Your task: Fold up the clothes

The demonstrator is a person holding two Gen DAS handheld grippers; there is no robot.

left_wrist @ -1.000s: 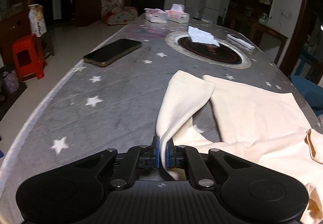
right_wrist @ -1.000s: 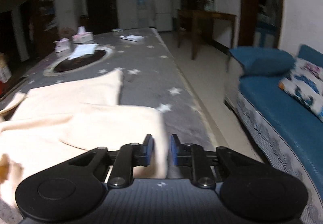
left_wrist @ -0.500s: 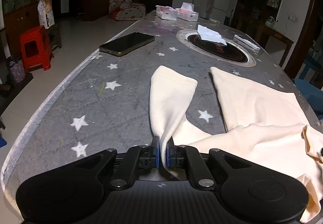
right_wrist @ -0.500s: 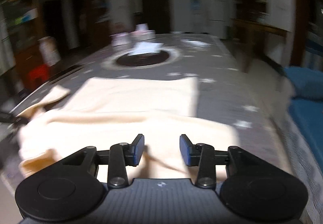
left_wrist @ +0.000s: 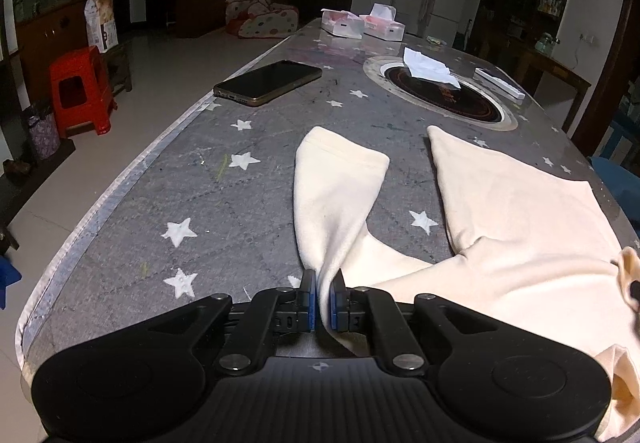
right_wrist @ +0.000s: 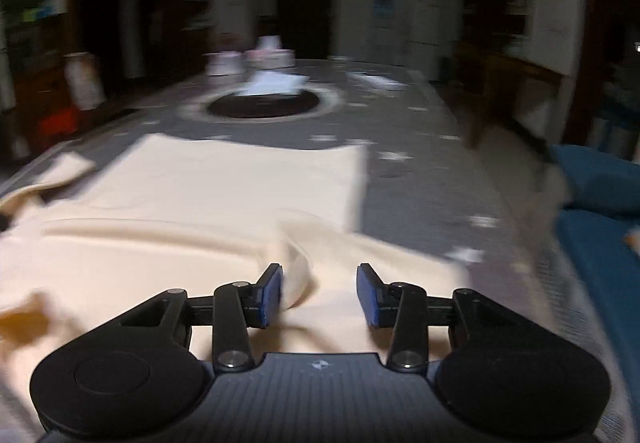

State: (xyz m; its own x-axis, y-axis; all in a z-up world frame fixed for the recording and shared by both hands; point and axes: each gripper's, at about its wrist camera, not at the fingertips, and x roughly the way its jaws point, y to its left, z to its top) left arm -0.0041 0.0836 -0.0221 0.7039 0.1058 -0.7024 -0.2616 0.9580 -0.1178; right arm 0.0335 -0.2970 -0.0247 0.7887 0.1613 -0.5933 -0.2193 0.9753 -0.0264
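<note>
A cream shirt point(left_wrist: 520, 219) lies spread on the grey star-patterned table point(left_wrist: 168, 183). My left gripper point(left_wrist: 323, 301) is shut on the shirt's sleeve point(left_wrist: 336, 191), which stretches away from the jaws across the table. In the right wrist view the same shirt point(right_wrist: 224, 187) lies flat, with a raised fold near my right gripper point(right_wrist: 319, 293). That gripper is open just above the shirt, a fold of fabric by its left finger point(right_wrist: 269, 293). The right view is blurred by motion.
A phone point(left_wrist: 268, 82) lies near the table's left edge. A round black hotplate point(left_wrist: 444, 99) with a white tissue sits further back, behind it two tissue boxes point(left_wrist: 362, 23). A red stool point(left_wrist: 80, 91) stands left; a blue sofa point(right_wrist: 600, 243) runs along the right.
My left gripper pulled the sleeve back toward the near table edge, straightening it. My right gripper opened, let go of the shirt's edge and swung left over the shirt.
</note>
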